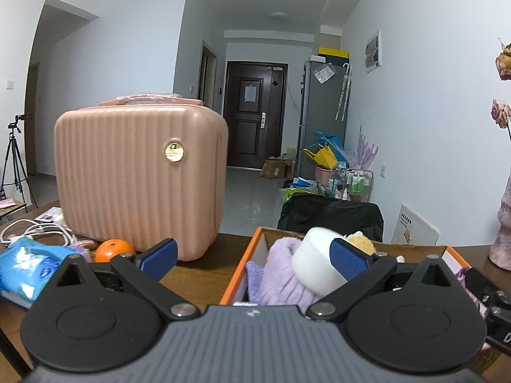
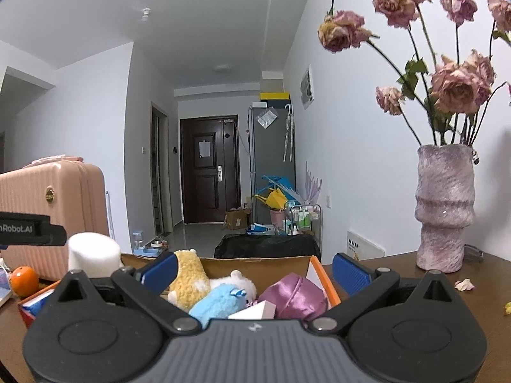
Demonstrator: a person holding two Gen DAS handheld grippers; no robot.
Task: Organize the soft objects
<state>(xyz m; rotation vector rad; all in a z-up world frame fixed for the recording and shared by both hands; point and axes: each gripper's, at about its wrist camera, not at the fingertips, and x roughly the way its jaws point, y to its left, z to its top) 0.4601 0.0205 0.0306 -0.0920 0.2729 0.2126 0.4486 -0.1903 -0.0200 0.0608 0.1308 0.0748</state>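
The left gripper [image 1: 254, 257] is spread wide with nothing between its blue pads, and the right gripper [image 2: 254, 271] is likewise released and empty. Just ahead of both, an orange-rimmed cardboard box [image 1: 238, 274] rests on the dark wooden table [image 1: 198, 274]. Low in the gap of the right jaws, inside the box, a yellow plush animal [image 2: 186, 279], a fluffy blue plush toy [image 2: 217, 303], a white plush [image 2: 238, 282] and a shiny purple satin pouch [image 2: 295, 293] are seen packed together. By the left gripper's right pad, a lilac knitted cloth [image 1: 282, 277] and a white foam cylinder [image 1: 314, 263] are found.

All are judged light and yielding; the plush is best pinched across its thick body, while the satin is likely to slip. A pink ribbed hard case [image 1: 140, 175] stands beside the box.
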